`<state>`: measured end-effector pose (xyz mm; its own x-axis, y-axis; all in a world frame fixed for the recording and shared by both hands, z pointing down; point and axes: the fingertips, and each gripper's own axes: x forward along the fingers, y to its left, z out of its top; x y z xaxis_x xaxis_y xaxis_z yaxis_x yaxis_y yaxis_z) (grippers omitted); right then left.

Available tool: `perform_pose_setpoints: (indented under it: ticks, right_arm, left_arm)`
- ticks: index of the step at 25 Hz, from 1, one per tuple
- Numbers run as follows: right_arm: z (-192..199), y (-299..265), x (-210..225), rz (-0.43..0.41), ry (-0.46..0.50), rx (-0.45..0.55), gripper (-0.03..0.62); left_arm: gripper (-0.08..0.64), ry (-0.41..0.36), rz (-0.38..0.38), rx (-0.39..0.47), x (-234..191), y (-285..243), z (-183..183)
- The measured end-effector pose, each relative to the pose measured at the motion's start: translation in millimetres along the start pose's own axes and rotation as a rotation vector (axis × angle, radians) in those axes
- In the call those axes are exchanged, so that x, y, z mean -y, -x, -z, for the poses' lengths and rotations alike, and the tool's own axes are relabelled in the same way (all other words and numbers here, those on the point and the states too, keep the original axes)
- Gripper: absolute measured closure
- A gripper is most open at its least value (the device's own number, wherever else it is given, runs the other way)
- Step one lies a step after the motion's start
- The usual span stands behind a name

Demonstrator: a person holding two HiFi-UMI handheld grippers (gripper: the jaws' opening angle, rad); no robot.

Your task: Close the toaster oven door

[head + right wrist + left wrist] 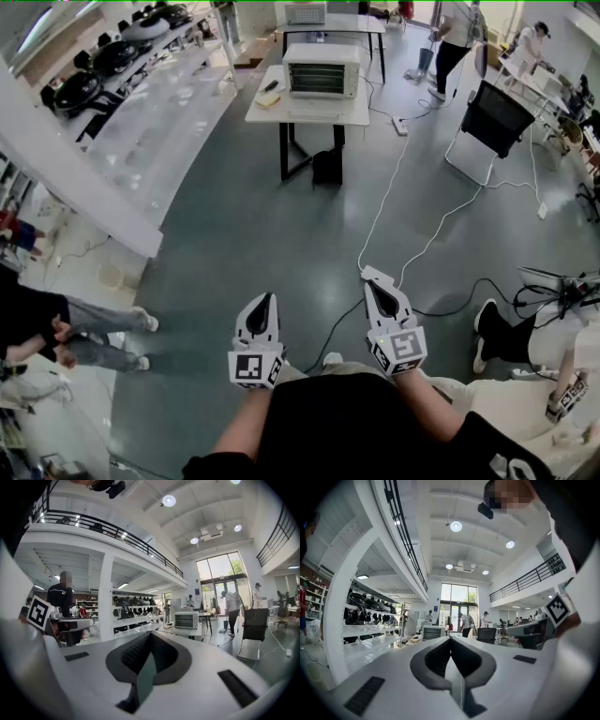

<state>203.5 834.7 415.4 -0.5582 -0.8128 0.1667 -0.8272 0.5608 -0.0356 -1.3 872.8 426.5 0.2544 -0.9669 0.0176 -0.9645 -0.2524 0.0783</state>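
- Head view: the person is standing well back from the table, and the toaster oven is sitting on it at the far end of the open floor. From here the oven is too small for me to be sure how its door is lying. The left gripper and the right gripper are both hanging low, close to the person's body and pointing towards the oven. A white cable is trailing across the floor ahead on the right.
- Left gripper view: the left gripper is showing its jaws pressed together with nothing between them. The toaster oven is appearing small and distant, just above the tips.
- Right gripper view: the right gripper is likewise carrying its jaws together and empty. The toaster oven is sitting far ahead, to the right of the tips.
- Judgement: the approach seems to be the step in hand, and no contact is being made yet. The next move is calling for a walk across the floor, clear of the cable. One gripper then needs raising to the door's edge to push it up.
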Motion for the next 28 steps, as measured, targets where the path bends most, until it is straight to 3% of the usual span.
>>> perform_pose_setpoints:
  ticks: [16,28]
  right_arm:
    - [15,-31,26,-0.037,-0.031,-0.038,0.571]
    - [19,-150,56,-0.023,-0.016,-0.081,0.571]
  left_arm:
    - [0.541,0.001,-0.037,-0.065,-11,-26,16]
    - [0.541,0.026,0.084,-0.073,-65,-158,36]
